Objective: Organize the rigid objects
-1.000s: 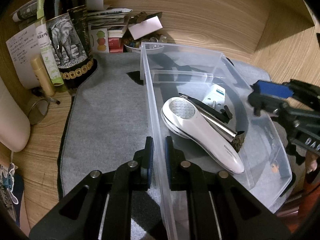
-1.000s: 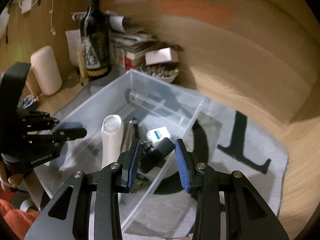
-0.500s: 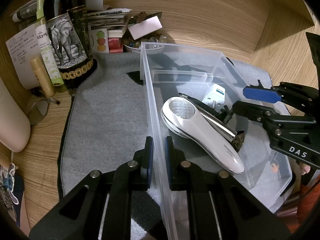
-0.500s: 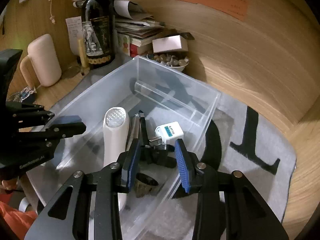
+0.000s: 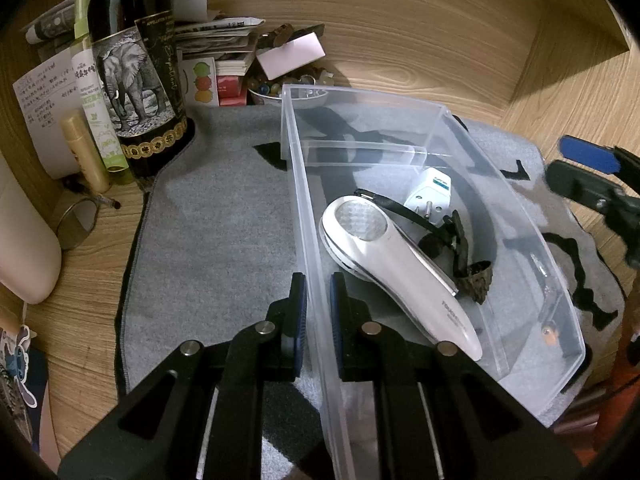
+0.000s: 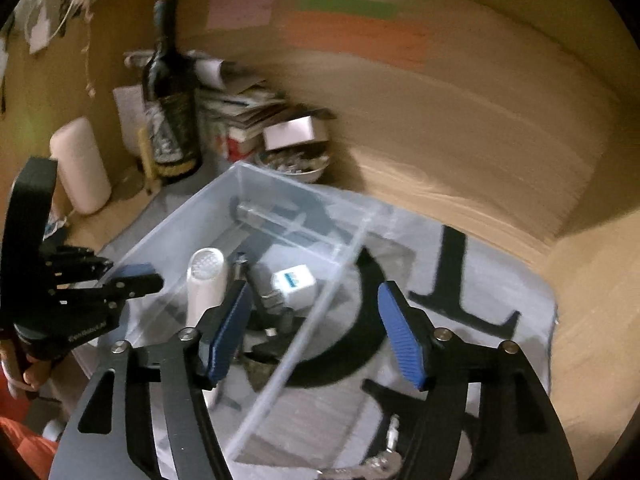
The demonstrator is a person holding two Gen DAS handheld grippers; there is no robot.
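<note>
Left claw (image 5: pixel 318 300) clamped on the near wall of the clear plastic bin (image 5: pixel 520 204), one pad outside, one inside. Right claw (image 6: pixel 316 332) spread wide and holding nothing, hovering over the bin's right rim; view blurred. Inside the bin: white handheld device (image 5: pixel 392 264) lying along the floor, white plug adapter (image 5: pixel 430 192) beside its head, dark clip-like item (image 5: pixel 460 244) against its far side. Bin resting on a grey mat (image 5: pixel 216 220) over the wooden surface (image 5: pixel 580 92). Wine bottle (image 5: pixel 136 76) standing at the mat's far left corner.

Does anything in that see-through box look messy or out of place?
Nothing looks spilled or broken. The clear bin holds a loose jumble: a white handheld device lying diagonally, a white plug adapter on its side, and dark pieces beside them. The left gripper clamps the bin's wall.
</note>
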